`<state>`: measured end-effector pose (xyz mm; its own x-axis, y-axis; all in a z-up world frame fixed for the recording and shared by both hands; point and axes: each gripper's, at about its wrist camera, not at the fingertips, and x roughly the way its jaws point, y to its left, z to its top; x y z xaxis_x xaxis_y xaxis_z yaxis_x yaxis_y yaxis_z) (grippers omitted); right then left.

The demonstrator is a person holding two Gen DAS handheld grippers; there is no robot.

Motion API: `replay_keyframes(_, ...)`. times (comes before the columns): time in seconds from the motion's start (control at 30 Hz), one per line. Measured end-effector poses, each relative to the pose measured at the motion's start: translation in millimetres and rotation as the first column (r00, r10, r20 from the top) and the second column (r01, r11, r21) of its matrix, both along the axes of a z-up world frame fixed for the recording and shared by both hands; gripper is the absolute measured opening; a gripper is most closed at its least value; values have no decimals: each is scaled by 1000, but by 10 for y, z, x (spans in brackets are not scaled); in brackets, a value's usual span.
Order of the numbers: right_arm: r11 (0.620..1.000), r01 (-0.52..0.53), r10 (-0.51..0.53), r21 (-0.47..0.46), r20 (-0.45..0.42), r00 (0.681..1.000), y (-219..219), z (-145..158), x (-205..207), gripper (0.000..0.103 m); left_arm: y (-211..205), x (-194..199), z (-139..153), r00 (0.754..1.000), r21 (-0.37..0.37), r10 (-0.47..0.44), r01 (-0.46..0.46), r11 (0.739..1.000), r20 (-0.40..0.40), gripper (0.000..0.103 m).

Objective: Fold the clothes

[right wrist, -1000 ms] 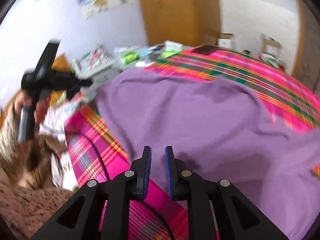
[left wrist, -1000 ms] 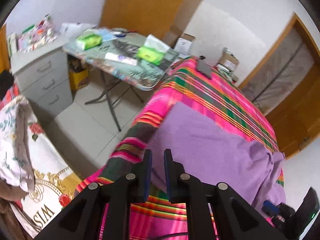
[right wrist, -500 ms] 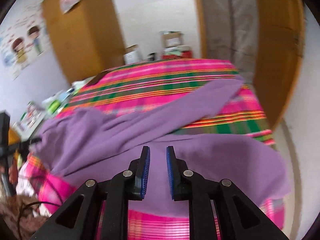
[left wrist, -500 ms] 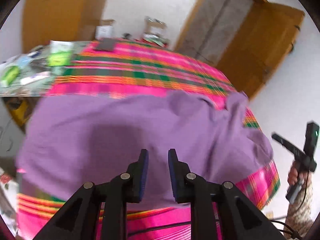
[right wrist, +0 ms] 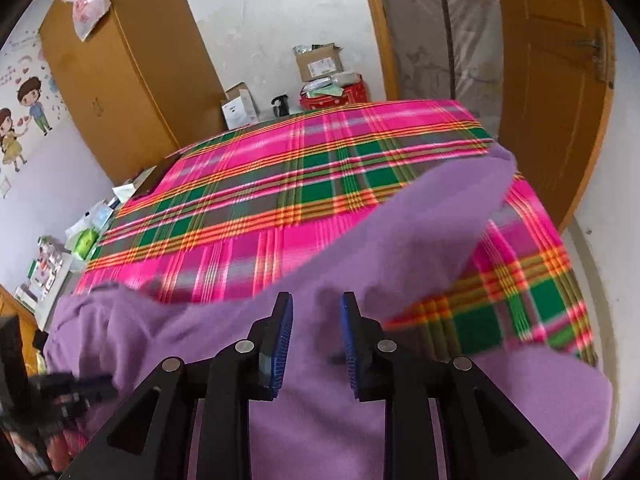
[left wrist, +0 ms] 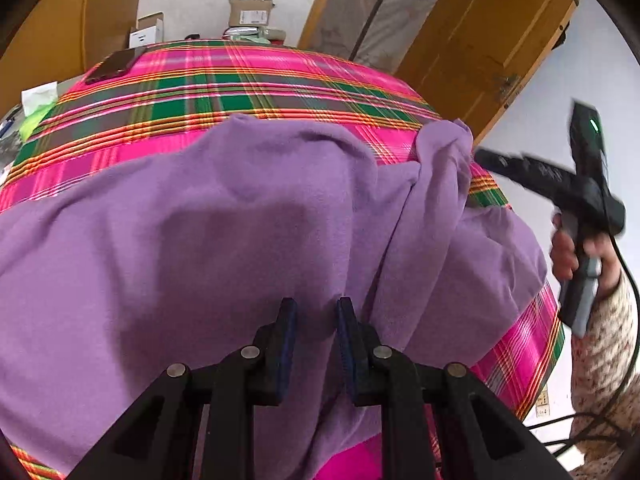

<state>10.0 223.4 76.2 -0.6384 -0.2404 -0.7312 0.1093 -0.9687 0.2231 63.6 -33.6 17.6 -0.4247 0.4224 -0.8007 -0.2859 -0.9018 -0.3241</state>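
Left-wrist and right-wrist views of a soft purple fleece garment spread over a bed covered with a pink, green and orange plaid blanket. The garment lies across the near part of the bed, rumpled, with one long sleeve stretched diagonally toward the far right corner. The left gripper hovers over the purple cloth, its two black fingers with blue pads parted and holding nothing. The right gripper is likewise above the garment with a clear gap between its blue-ribbed pads, no cloth between them. In the left view the right gripper's black body appears at the bed's right edge, held by a hand in a speckled knit sleeve. A wooden door and cardboard boxes stand beyond the bed
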Motion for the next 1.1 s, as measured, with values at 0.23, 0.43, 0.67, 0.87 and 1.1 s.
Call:
replay_keyframes(0.23,1000,2,-4,31,61,998,-172,-129,-494,27,48,-85,-58,1000,11,-22,22,1000,9,22)
replay_keyframes(0.43,997,34,-42,69,111,993,-201,-244,-761,38,130,-92,-58,998,3,-56,56,998,-10,25)
replay_keyframes(0.67,988,87,-109,129,177,978,-183,-402,-975,39,171,-114,-54,997,-2,-69,69,998,-24,26)
replay_keyframes(0.87,982,121,-148,148,194,970,-157,-472,-1002,36,207,-72,-11,995,-22,-85,83,996,-50,26)
replay_keyframes(1.1,978,109,-142,181,184,973,-84,-461,-960,8,280,-49,83,990,-43,-71,66,997,-122,26)
